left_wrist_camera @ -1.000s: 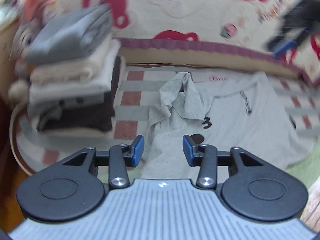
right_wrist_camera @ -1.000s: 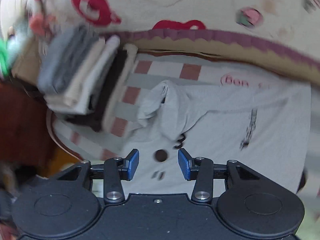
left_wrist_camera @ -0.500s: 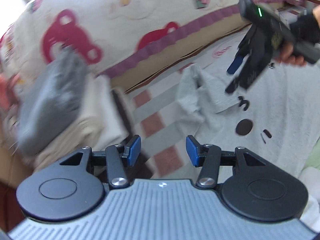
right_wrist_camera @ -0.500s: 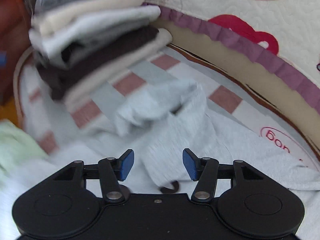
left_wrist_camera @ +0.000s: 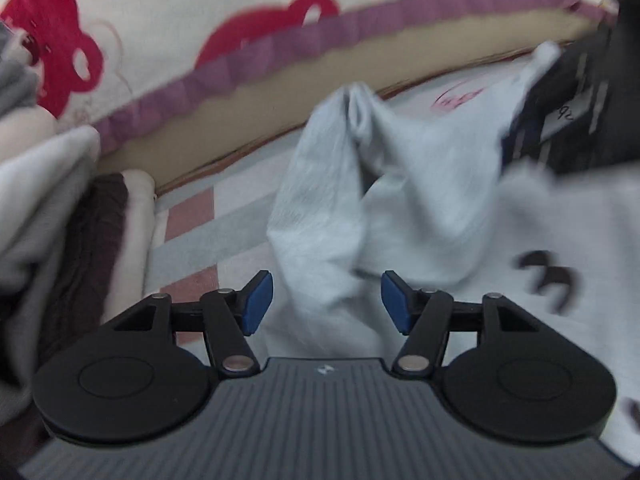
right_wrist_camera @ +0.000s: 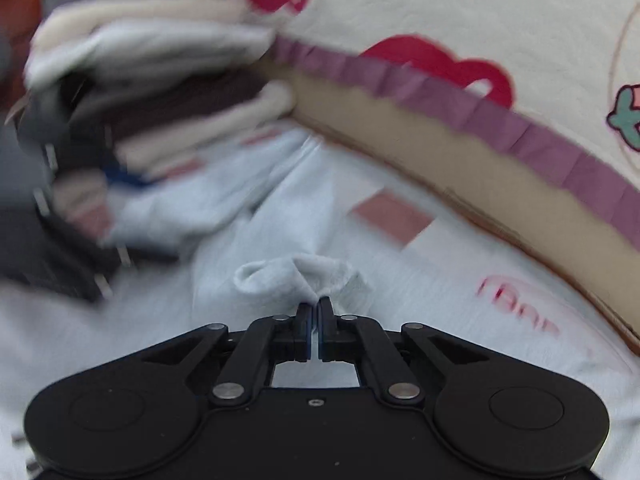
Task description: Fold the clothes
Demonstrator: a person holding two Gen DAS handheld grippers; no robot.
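Note:
A light grey T-shirt (left_wrist_camera: 420, 184) with dark print lies crumpled on a checked mat, one sleeve bunched up. My left gripper (left_wrist_camera: 326, 304) hangs open just over the sleeve's lower end; cloth shows between its blue pads (left_wrist_camera: 256, 300), which do not press on it. In the right wrist view my right gripper (right_wrist_camera: 315, 312) is shut on a pinched fold of the grey T-shirt (right_wrist_camera: 296, 276). That right gripper (left_wrist_camera: 568, 112) also appears at the right edge of the left wrist view, blurred, holding the shirt's edge up.
A stack of folded clothes (right_wrist_camera: 152, 80) in grey, cream, white and dark brown stands at the left (left_wrist_camera: 48, 208). Behind runs a quilted cream cover with red shapes and a purple frill (right_wrist_camera: 460, 100). The pink and grey checked mat (left_wrist_camera: 192, 232) shows beside the shirt.
Both grippers have come down close to the shirt. The right gripper's jaws went from open to shut on a fold of cloth. The left gripper moved over the bunched sleeve, jaws still open.

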